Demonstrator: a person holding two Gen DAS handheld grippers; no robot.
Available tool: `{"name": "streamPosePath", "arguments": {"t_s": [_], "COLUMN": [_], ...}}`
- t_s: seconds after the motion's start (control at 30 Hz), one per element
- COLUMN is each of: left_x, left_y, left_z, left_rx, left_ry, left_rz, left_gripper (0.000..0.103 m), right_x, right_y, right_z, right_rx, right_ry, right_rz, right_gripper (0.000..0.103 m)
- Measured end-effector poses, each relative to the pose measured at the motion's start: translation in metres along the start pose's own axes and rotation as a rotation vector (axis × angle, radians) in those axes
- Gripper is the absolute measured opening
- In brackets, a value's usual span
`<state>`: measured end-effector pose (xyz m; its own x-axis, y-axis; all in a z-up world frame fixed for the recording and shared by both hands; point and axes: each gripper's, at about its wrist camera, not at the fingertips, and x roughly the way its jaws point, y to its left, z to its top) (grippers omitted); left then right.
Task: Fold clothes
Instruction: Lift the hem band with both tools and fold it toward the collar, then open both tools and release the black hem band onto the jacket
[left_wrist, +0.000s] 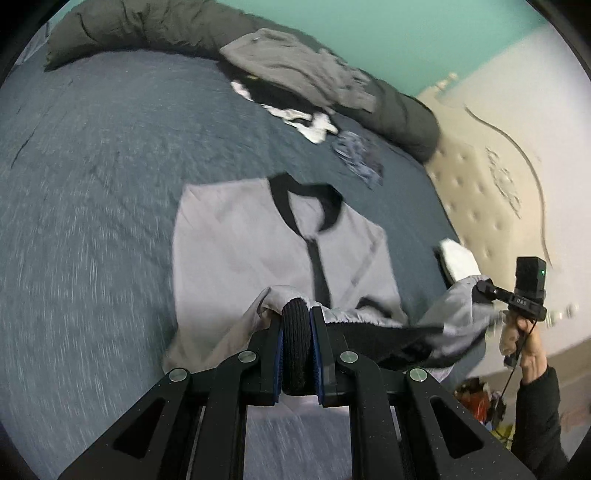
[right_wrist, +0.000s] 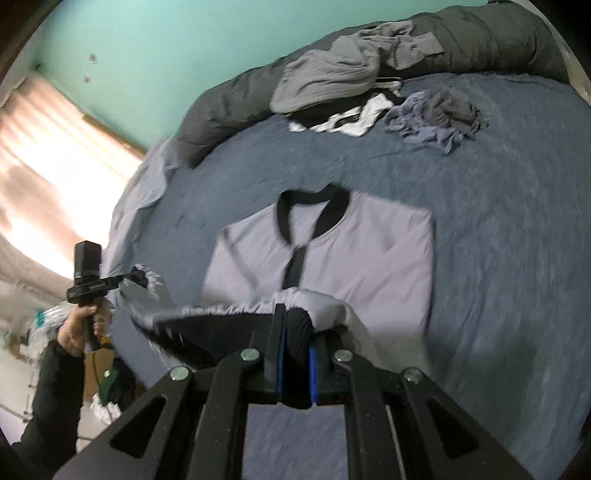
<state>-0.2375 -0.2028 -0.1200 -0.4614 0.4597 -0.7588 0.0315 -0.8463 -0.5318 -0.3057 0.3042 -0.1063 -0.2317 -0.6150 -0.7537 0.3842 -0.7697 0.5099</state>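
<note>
Lying flat on the blue-grey woven bedspread (left_wrist: 92, 192), the pale grey soft jacket with black ribbed collar and black front placket (right_wrist: 332, 251) has its lower hem lifted off the bed. The left hand-held gripper (left_wrist: 297, 332) is clenched on the thick black ribbed hem band at one corner; the right hand-held gripper (right_wrist: 295, 332) pinches the same band at the other, gathered grey fabric bulging over both. Beyond the jacket's collar sits a crumpled heap of grey, black-and-white and bluish clothes (right_wrist: 354, 85), against a dark grey rolled quilt (left_wrist: 155, 26). Motion blur smears the hem's stretch between the grips.
</note>
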Motion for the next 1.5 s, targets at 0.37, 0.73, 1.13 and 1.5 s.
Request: {"name": "streamPosePath", "arguments": {"t_s": [0.37,0.73,1.13,1.5], "left_x": [0.127,0.152,0.104,0.144], "left_y": [0.078,0.12,0.084,0.092], "left_z": [0.098,0.098,0.096,0.083], "left_rx": [-0.075,-0.304,-0.187,-0.025], "left_ry": [0.08,-0.003,-0.086,-0.049], "left_rz": [0.142,0.052,0.122,0.284], "left_gripper": [0.015,0.029,0.066,0.066], "right_x": [0.128,0.15,0.103,0.14], "right_y": [-0.087,-0.135,-0.108,-0.106], "right_z": [0.1,0.095,0.108,0.082], "right_rx": [0.112,0.289,0.242,0.019], "right_ry": [0.047,-0.006,-0.083,-0.029], "right_rz": [-0.11,-0.086,-0.124,-0.288], "right_gripper": [0.009,0.016,0.06,0.057]}}
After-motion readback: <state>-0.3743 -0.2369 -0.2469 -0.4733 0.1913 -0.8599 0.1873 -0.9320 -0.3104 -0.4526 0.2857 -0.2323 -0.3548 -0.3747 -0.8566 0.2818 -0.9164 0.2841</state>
